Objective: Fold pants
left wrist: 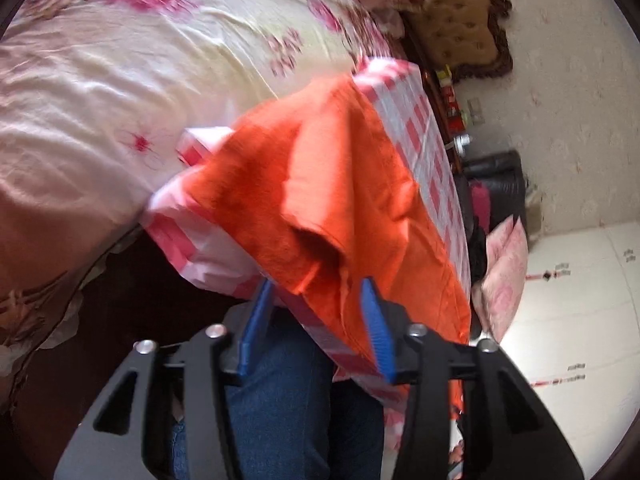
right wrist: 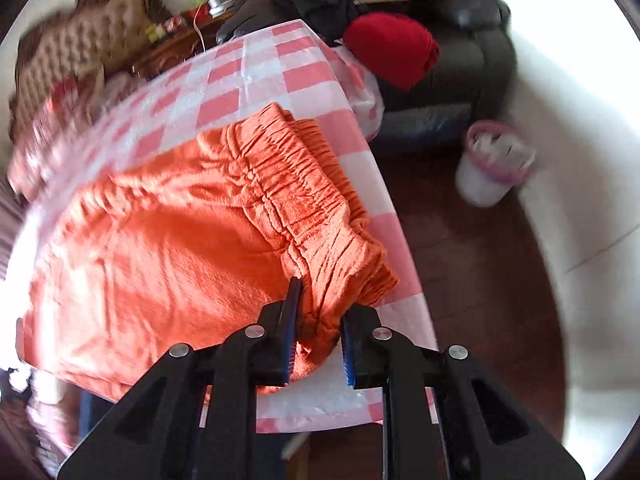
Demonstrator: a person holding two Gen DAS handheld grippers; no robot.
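Orange pants (left wrist: pixel 328 184) lie on a table with a pink and white checked cloth (left wrist: pixel 424 128). In the left wrist view, my left gripper (left wrist: pixel 320 292) is open, its blue pads (left wrist: pixel 374 320) either side of the pants' near edge at the table's rim. In the right wrist view the pants (right wrist: pixel 168 248) show their elastic waistband (right wrist: pixel 296 184) toward the table's right edge. My right gripper (right wrist: pixel 320 312) has its pads (right wrist: pixel 291 320) around the waistband corner, with bunched cloth between them. The checked cloth (right wrist: pixel 240 92) shows beyond the pants.
A bed with a floral sheet (left wrist: pixel 140 80) lies left of the table. A dark sofa (right wrist: pixel 460 60) with a red cloth (right wrist: pixel 392 48) and pillows stands beyond. A pink-rimmed bin (right wrist: pixel 492 168) sits on the dark wooden floor (right wrist: pixel 472 280). My jeans (left wrist: pixel 280 400) show below.
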